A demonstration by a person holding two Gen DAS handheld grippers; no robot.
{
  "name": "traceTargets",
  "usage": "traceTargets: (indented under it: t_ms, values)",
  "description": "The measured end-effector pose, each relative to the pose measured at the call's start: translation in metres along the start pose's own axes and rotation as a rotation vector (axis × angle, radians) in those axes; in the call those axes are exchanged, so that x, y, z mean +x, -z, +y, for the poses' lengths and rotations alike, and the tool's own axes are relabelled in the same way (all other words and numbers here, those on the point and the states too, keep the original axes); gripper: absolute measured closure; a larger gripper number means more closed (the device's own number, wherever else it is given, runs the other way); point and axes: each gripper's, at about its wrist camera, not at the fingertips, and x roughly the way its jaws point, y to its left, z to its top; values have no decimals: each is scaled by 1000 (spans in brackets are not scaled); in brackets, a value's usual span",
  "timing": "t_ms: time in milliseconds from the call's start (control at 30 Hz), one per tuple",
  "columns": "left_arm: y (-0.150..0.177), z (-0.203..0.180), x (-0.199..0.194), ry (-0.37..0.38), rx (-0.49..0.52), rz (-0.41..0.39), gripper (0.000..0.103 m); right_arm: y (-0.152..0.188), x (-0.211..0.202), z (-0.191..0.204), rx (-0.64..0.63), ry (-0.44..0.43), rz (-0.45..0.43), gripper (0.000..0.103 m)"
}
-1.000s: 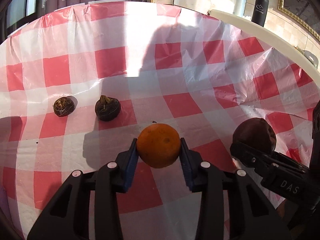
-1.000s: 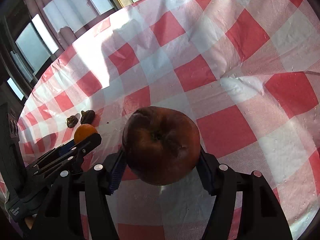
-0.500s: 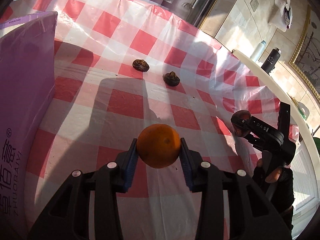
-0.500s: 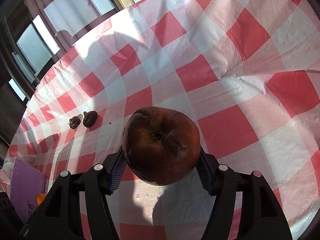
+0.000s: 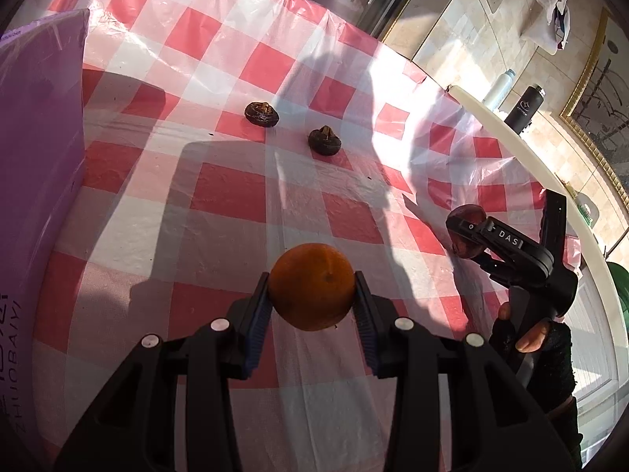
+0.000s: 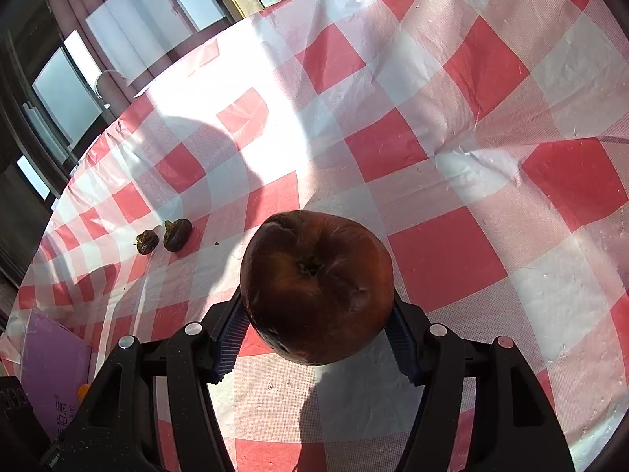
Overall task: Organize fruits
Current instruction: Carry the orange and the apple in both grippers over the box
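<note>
My left gripper (image 5: 312, 299) is shut on an orange (image 5: 311, 286) and holds it above the red-and-white checked tablecloth (image 5: 228, 192). My right gripper (image 6: 316, 326) is shut on a dark red-brown apple (image 6: 316, 287); it also shows in the left wrist view (image 5: 468, 236) at the right, held in a gloved hand. Two small dark fruits (image 5: 261, 114) (image 5: 324, 141) lie on the cloth farther off; they show in the right wrist view (image 6: 147, 241) (image 6: 177, 233) at the left.
A purple box (image 5: 39, 196) stands at the left edge of the table, also in the right wrist view (image 6: 51, 365). Two bottles (image 5: 525, 108) stand on a white ledge beyond the table's right rim. Windows lie behind the far edge.
My left gripper has drawn back and up with the orange, so the purple box has come into view. The right gripper has held still with the apple.
</note>
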Motion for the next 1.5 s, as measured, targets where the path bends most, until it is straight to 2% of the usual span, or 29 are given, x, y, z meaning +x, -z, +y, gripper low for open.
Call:
traceTargets:
  t_ms: [133, 233, 367, 533, 667, 800, 900, 1033, 1167, 1500]
  values:
    - [-1, 4, -1, 1, -19, -5, 63, 9, -17, 11, -26, 33, -46, 41]
    - [-2, 5, -4, 13, -20, -21, 63, 36, -35, 24, -8, 24, -54, 41]
    - [6, 0, -16, -17, 4, -37, 63, 77, -63, 55, -50, -2, -48, 41]
    - [33, -13, -50, -47, 41, -84, 63, 115, -85, 78, -99, -28, -19, 41]
    - [47, -27, -87, -57, 108, -136, 63, 123, -97, 97, -139, -38, -16, 41]
    - [47, -37, -124, -72, 160, -190, 63, 125, -109, 116, -165, -75, -34, 41]
    - [43, -42, -155, -96, 194, -260, 63, 126, -122, 133, -181, -116, -68, 41]
    - [38, -43, -192, -154, 216, -368, 63, 127, -138, 163, -221, -196, -127, 41]
    - [28, -29, -219, -210, 188, -414, 63, 130, -148, 198, -274, -281, -143, 41]
    - [0, 47, -269, -450, 80, -420, 63, 149, -149, 298, -438, -455, -117, 41]
